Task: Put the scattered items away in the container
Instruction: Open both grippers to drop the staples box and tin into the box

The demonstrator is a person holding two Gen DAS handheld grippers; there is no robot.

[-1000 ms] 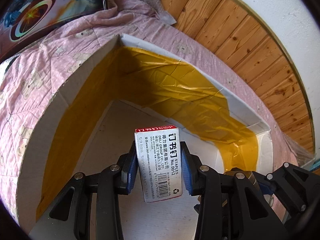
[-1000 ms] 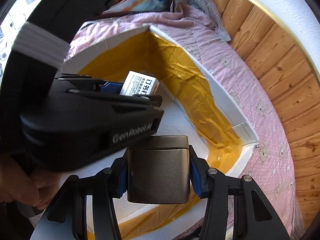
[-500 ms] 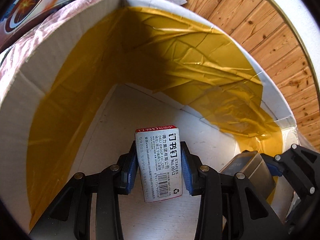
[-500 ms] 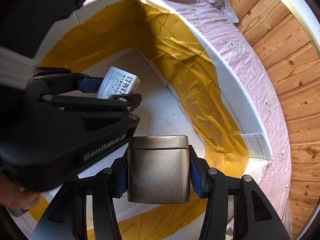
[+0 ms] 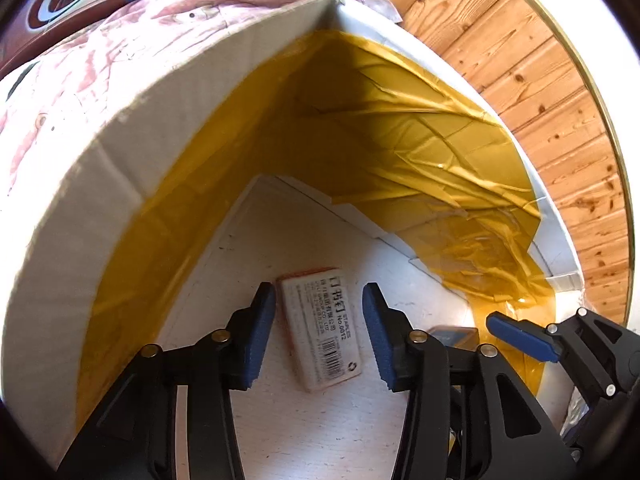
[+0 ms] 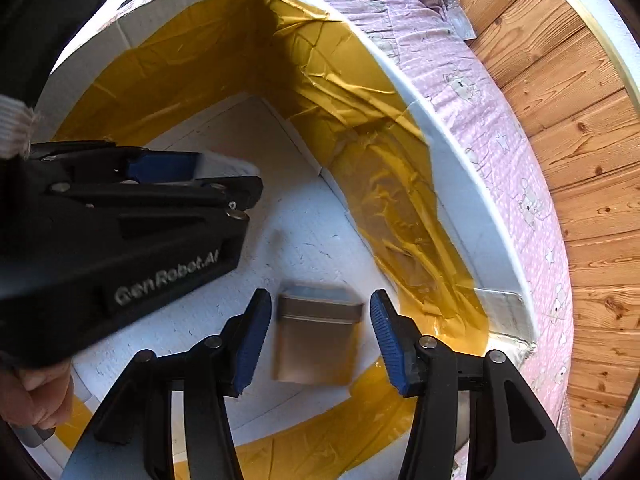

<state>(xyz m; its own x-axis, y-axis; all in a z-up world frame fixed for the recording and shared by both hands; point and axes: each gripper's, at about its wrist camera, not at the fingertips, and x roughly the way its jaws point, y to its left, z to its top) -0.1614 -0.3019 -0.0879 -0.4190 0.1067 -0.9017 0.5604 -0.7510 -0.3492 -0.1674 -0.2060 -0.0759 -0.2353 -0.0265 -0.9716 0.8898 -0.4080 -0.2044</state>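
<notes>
The staples box (image 5: 320,328) lies on the carton (image 5: 80,184) floor between my left tool's (image 5: 319,336) spread fingers, touching neither. The tin (image 6: 316,336) sits likewise inside my spread right tool (image 6: 320,340), near the yellow-taped wall.

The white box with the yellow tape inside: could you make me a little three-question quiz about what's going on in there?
1. True or false: the left gripper grips the staples box.
2. Which item lies between the right gripper fingers? A) metal tin B) cup C) pen
3. Fill in: both items are inside the white ____.

Key:
1. False; its jaws are open, and the staples box lies free between them.
2. A, the metal tin, with the jaws apart.
3. Container.
</notes>
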